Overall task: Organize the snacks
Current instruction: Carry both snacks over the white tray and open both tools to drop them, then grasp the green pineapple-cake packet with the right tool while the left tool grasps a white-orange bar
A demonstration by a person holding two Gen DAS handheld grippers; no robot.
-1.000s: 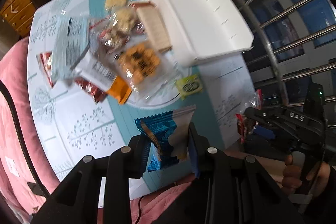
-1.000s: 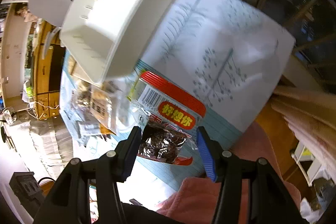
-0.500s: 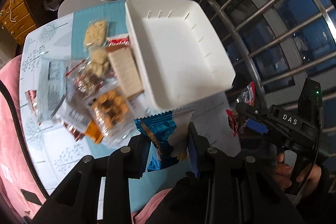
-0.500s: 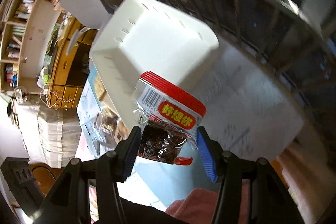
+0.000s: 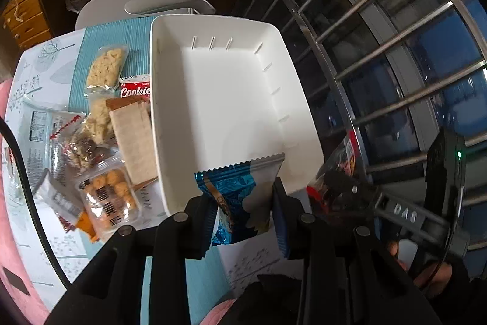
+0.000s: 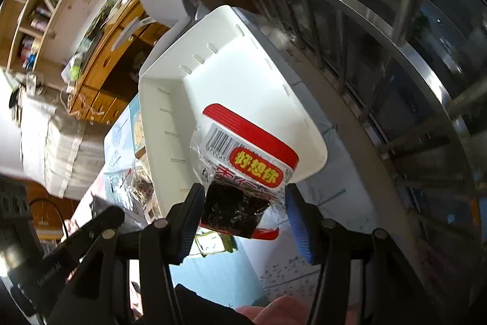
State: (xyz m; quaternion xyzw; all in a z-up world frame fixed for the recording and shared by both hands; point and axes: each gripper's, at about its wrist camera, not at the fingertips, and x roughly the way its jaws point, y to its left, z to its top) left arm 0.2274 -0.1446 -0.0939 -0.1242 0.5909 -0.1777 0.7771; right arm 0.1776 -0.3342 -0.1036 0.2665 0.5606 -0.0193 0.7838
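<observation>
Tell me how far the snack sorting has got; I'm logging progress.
Nothing is binned: the white bin looks empty. In hand: the left gripper holds a blue packet, the right gripper a red-topped packet, both at the bin. Left: the snack pile beside it.

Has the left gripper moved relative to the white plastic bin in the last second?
Yes. The left gripper moved forward; its blue snack packet now overlaps the white plastic bin's near rim.

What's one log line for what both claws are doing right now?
left claw: holds shiny blue snack packet | right claw: holds red-and-clear snack packet | white rectangular plastic bin: nothing inside
</observation>
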